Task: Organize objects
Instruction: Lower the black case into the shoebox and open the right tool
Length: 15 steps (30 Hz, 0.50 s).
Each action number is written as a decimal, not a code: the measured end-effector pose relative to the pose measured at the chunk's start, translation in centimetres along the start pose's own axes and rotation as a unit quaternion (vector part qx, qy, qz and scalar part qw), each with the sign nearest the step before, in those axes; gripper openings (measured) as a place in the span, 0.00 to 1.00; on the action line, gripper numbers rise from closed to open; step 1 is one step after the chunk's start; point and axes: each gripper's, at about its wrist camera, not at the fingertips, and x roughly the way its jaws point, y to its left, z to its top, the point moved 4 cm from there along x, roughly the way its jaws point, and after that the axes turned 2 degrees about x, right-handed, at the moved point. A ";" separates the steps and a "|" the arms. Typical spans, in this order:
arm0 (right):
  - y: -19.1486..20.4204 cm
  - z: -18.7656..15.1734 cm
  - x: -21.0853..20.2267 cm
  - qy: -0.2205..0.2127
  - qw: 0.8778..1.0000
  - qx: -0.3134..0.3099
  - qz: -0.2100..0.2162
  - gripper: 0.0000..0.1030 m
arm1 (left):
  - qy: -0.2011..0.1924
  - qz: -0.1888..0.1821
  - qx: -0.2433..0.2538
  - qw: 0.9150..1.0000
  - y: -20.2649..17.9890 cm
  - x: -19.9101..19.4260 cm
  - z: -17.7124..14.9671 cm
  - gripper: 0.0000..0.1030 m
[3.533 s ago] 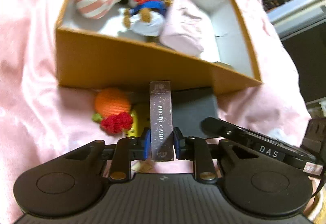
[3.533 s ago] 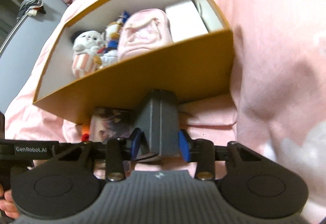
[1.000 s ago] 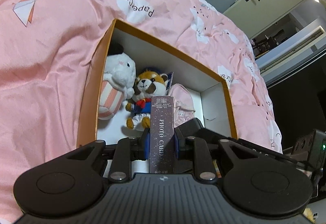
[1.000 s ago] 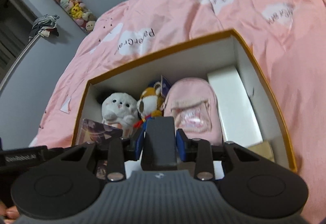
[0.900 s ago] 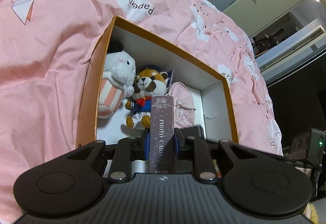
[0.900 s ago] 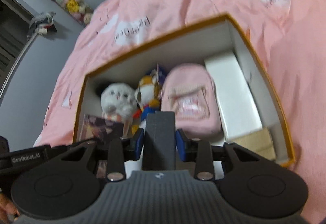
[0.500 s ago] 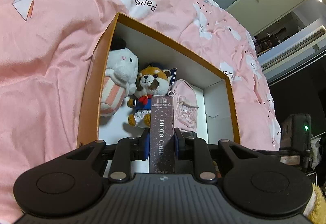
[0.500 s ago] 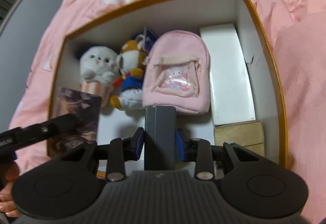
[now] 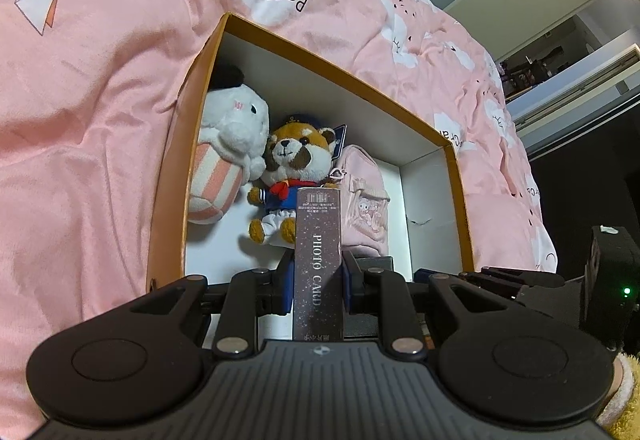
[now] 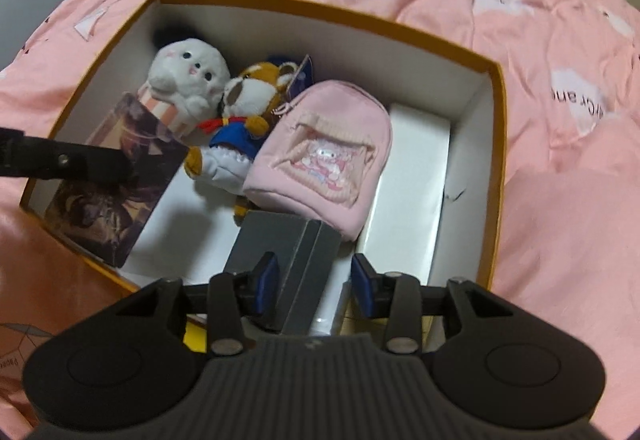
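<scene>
An orange cardboard box [image 10: 498, 167] with white lining sits on a soft pink blanket [image 10: 560, 39], holding fuzzy plush toys and a padded pink pouch [image 10: 324, 155]. The left gripper [image 9: 318, 282] clamps a slim, speckled photo-card box [image 9: 319, 264] above it. The right gripper [image 10: 314, 282] is closing around a matte grey box [image 10: 296, 260], pads not touching.

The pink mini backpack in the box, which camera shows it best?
The right wrist view: the pink mini backpack lies nearly unobstructed, its front pocket and picture facing the lens. In the left wrist view the photo card box and the brown plush cover most of it, leaving its right side.
</scene>
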 end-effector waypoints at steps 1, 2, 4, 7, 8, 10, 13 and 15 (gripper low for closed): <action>0.1 0.0 0.1 0.001 1.000 -0.004 0.004 0.21 | 0.001 0.001 0.001 1.000 -0.1 0.1 0.1 0.24; 0.3 0.1 0.4 0.005 1.000 -0.009 0.006 0.20 | 0.002 0.003 0.002 1.000 -0.1 0.2 0.0 0.24; 0.6 -0.1 1.2 0.016 1.000 -0.019 -0.001 0.16 | 0.004 0.004 0.003 1.000 -0.1 0.2 0.0 0.24; 0.7 -0.5 2.2 0.025 0.998 -0.040 -0.030 0.12 | 0.006 0.004 0.004 1.000 -0.1 0.4 0.0 0.24; 0.6 -0.5 2.3 0.027 0.999 -0.037 -0.029 0.11 | 0.006 0.005 0.004 1.000 -0.1 0.4 0.0 0.24; 0.4 -0.4 2.2 0.023 0.999 -0.035 -0.024 0.11 | 0.007 0.004 0.004 1.000 -0.1 0.4 0.0 0.24; 0.8 -0.1 1.6 0.011 0.999 -0.043 -0.015 0.10 | 0.011 0.006 0.003 1.000 -0.1 0.7 0.1 0.24; 1.0 0.0 2.0 0.017 0.999 -0.049 -0.014 0.09 | 0.014 0.008 0.005 1.000 -0.2 1.0 0.2 0.24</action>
